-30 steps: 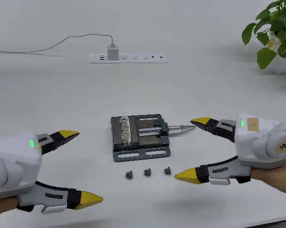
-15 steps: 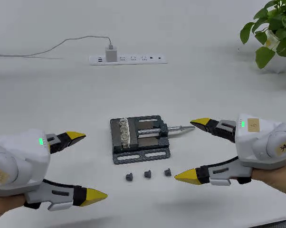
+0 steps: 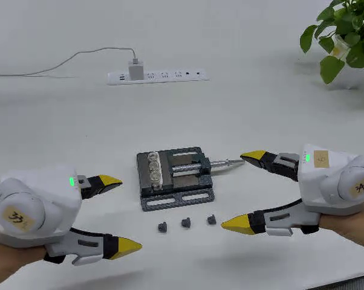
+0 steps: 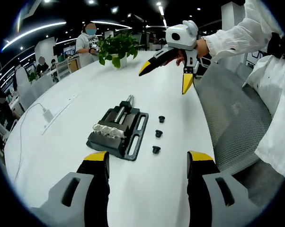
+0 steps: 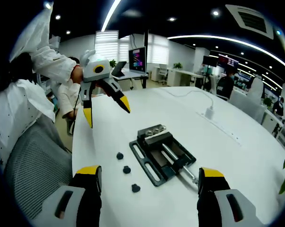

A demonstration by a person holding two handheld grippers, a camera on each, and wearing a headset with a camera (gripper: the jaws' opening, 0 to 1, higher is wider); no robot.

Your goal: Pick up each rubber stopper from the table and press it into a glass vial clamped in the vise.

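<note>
Task not begun: three rubber stoppers point(image 3: 185, 223) lie on the tabletop point(image 3: 79, 121) at six o'clock from the vise point(image 3: 177, 192); its glass vials point(image 3: 153, 168) look unstoppered. The left tool point(image 3: 127, 212) and right tool point(image 3: 235, 190) are spread, empty.

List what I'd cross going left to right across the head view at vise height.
left gripper → vise → right gripper

left gripper point(image 3: 127, 212): round yellow sticker point(image 3: 19, 218) on its body reads "33".
right gripper point(image 3: 234, 190): two yellow stickers point(image 3: 321, 159), marks too small to read.
</note>
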